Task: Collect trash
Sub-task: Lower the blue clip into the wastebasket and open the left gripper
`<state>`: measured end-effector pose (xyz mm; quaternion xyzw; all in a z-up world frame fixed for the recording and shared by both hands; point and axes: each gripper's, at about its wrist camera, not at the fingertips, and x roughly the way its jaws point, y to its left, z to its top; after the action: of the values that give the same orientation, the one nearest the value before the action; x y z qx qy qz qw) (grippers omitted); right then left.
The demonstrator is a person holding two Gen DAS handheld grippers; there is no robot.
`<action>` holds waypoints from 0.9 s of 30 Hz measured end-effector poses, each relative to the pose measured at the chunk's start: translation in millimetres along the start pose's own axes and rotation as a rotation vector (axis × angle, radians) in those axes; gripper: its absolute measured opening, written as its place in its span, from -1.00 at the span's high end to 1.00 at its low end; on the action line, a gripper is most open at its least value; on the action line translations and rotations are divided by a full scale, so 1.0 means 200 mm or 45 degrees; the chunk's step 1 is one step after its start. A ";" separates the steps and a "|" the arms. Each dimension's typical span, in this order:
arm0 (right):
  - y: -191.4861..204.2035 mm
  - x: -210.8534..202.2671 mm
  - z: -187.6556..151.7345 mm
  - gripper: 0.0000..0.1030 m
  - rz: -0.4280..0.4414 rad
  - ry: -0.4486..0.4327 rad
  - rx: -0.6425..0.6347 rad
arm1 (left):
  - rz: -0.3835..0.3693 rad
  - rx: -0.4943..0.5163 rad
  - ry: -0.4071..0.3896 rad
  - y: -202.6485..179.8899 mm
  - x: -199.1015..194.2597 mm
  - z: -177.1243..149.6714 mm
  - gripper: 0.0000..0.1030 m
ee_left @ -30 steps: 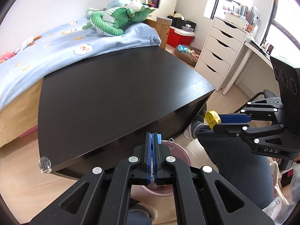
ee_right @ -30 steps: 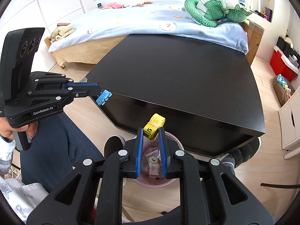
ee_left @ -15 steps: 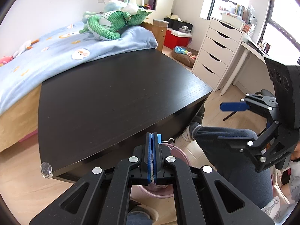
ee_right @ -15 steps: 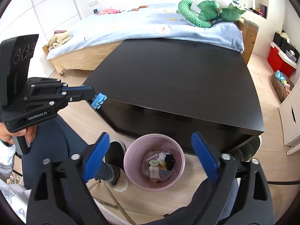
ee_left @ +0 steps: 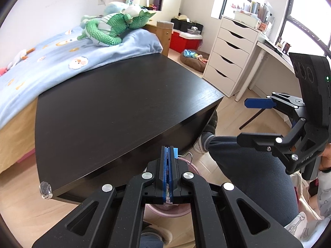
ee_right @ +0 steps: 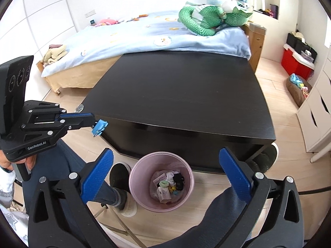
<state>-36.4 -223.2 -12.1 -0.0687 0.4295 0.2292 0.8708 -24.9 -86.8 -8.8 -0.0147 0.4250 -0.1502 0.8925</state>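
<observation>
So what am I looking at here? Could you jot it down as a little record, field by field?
Place: bedroom, black table beside a bed
Bin: pink wastebasket on the floor in front of the table, with small scraps inside
Left gripper: shut on a blue binder clip, held above the bin
Right gripper: jaws opening wide, nothing between them, above the bin
Tabletop: no trash visible

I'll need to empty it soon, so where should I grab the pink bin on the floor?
Pinch the pink bin by its rim from above, one jaw inside, one outside, on the side away from the black table. It stands upright and open with a thin wall, and the table crowds its far side.
</observation>
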 end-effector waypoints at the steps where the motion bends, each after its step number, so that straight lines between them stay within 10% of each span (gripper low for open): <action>1: -0.01 -0.01 0.00 -0.94 -0.006 -0.003 0.005 | -0.001 0.005 0.001 -0.01 0.00 0.00 0.97; 17: -0.11 -0.08 0.01 -0.94 -0.056 -0.052 0.078 | -0.043 0.051 0.019 -0.07 0.04 0.05 0.80; 23: -0.11 -0.09 0.00 -0.94 -0.047 -0.058 0.084 | -0.014 0.011 0.001 -0.05 0.05 0.04 -0.63; 27: -0.09 -0.08 0.00 -0.94 -0.051 -0.062 0.076 | 0.012 -0.007 -0.019 -0.02 0.04 0.04 -0.85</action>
<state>-36.4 -245.5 -1.8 -0.0458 0.4134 0.2003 0.8871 -16.0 -94.4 -9.2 -0.0164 0.4190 -0.1448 0.8962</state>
